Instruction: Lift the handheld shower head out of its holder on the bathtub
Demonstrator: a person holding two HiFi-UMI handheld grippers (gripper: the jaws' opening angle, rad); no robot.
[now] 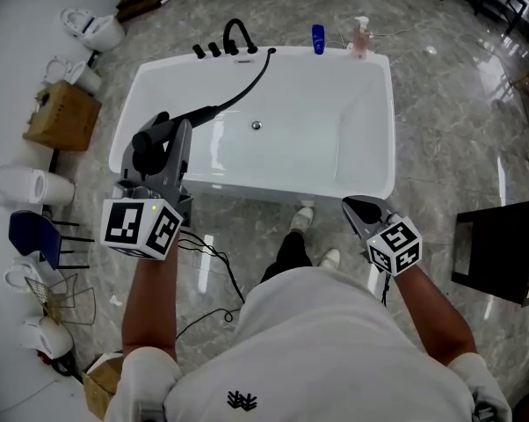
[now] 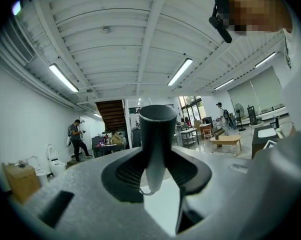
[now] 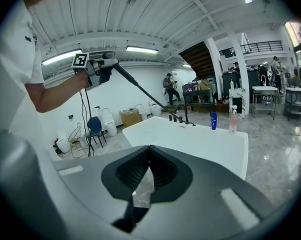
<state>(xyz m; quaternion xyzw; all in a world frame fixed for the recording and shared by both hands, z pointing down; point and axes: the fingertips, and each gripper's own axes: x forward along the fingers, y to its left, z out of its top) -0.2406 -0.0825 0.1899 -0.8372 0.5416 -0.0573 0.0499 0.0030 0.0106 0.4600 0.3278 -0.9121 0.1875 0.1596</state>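
Observation:
My left gripper (image 1: 170,137) is shut on the black handheld shower head (image 1: 148,145), held up over the left rim of the white bathtub (image 1: 380,121). Its black hose (image 1: 242,90) runs back to the black faucet set (image 1: 237,36) on the tub's far deck. In the left gripper view the dark handle (image 2: 157,134) stands clamped between the jaws of the left gripper (image 2: 158,176). The right gripper view shows the lifted shower head (image 3: 104,66) and its taut hose (image 3: 140,91). My right gripper (image 1: 357,207) hangs in front of the tub's near right corner, shut with nothing in it (image 3: 148,166).
A blue bottle (image 1: 318,39) and a pink pump bottle (image 1: 361,38) stand on the tub's far rim. At the left are a cardboard box (image 1: 62,115), toilets (image 1: 93,29) and a blue chair (image 1: 32,236). A black cabinet (image 1: 502,249) stands at the right. The person's feet (image 1: 304,218) are against the tub's front.

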